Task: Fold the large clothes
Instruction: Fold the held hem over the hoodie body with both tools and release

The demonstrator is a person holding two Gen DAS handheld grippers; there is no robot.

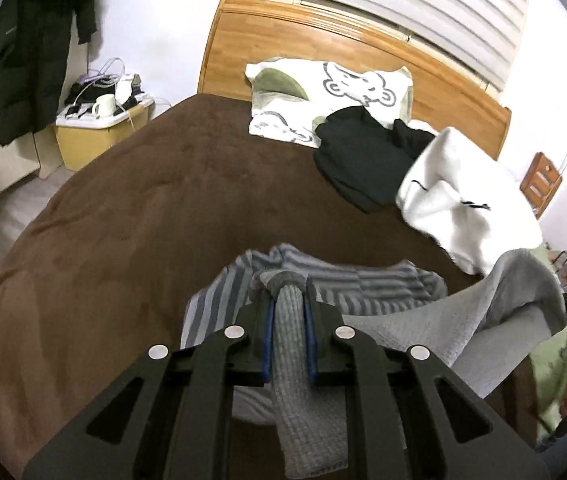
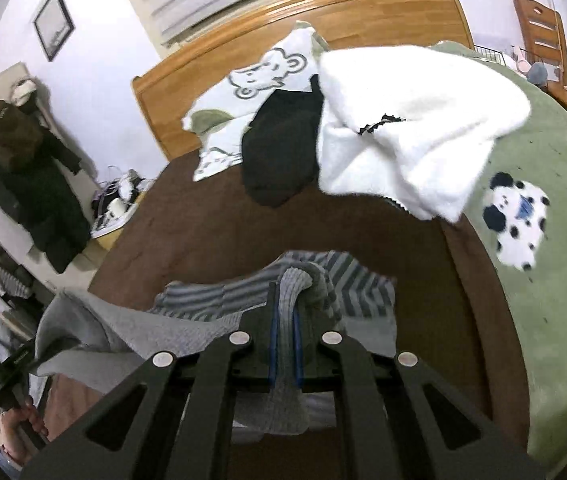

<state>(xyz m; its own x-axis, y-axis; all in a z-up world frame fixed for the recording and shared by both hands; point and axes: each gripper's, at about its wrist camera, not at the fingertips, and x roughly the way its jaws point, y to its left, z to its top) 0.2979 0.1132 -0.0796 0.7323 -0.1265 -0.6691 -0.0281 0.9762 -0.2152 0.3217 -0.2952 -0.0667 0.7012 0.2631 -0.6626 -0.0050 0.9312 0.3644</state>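
The left gripper (image 1: pixel 288 312) pinches a bunched edge of the grey sweater (image 1: pixel 395 332); the right gripper (image 2: pixel 286 320) clamps another edge. The sweater hangs between them above a striped garment (image 1: pixel 363 284) on the brown bedspread (image 1: pixel 143 208), with black clothes (image 1: pixel 359 156) and a white blanket (image 2: pixel 411 120) beyond.

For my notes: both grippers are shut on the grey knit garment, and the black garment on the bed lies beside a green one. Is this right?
Not quite. The black garment lies beside a white garment, as the right wrist view shows. Both the left gripper and right gripper are shut on the grey knit garment.
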